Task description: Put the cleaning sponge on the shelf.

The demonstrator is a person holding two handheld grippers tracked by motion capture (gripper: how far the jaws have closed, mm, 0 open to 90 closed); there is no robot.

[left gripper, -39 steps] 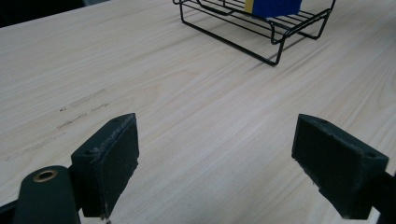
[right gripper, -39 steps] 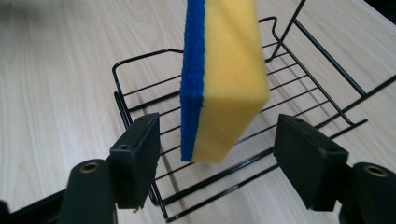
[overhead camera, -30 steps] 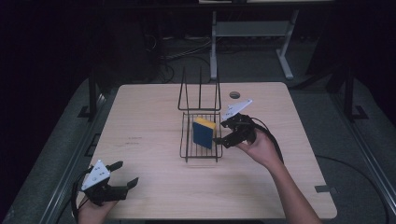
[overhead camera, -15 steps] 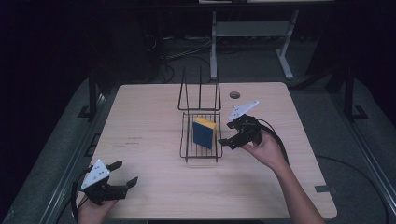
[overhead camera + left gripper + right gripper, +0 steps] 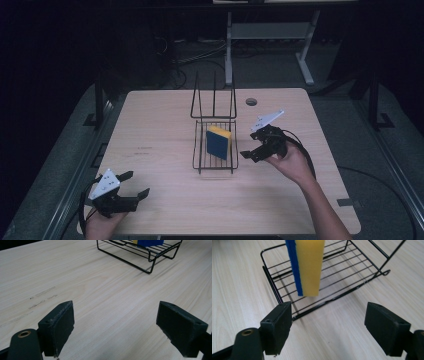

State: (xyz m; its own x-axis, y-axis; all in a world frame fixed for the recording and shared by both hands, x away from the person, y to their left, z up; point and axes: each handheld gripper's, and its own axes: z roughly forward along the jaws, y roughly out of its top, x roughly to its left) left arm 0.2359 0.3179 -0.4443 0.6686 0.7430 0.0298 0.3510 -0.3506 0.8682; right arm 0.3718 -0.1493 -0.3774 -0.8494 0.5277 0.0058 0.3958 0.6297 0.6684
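Pale wood grain runs across the desk (image 5: pixel 165 130), with dark floor and the legs of other furniture behind it. Nearest the person, at the front left corner, the left claw (image 5: pixel 134 186) rests low over bare wood with its jaws spread wide and nothing between them; its own view shows both pads (image 5: pixel 60 326) apart above empty board.

Farther in, the right claw (image 5: pixel 249 154) sits just beside the right edge of the wire rack (image 5: pixel 215 162). A second ago it was up against the sponge (image 5: pixel 218 142); since then it has backed off to the right, and its jaws have just been opening, with nothing between them now. In the right claw view the pads (image 5: pixel 277 325) stand clear of the rack's near rail.

That reads as a release just finished: the sponge appears placed and left to stand by itself, so the putting-in step looks done.

The sponge stands on edge on the rack's flat grid, long axis upright, thin edge toward the right claw. Its blue scouring face looks toward the person and the yellow foam toward the far side.

Beyond it the rack's tall prongs (image 5: pixel 214 97) rise.
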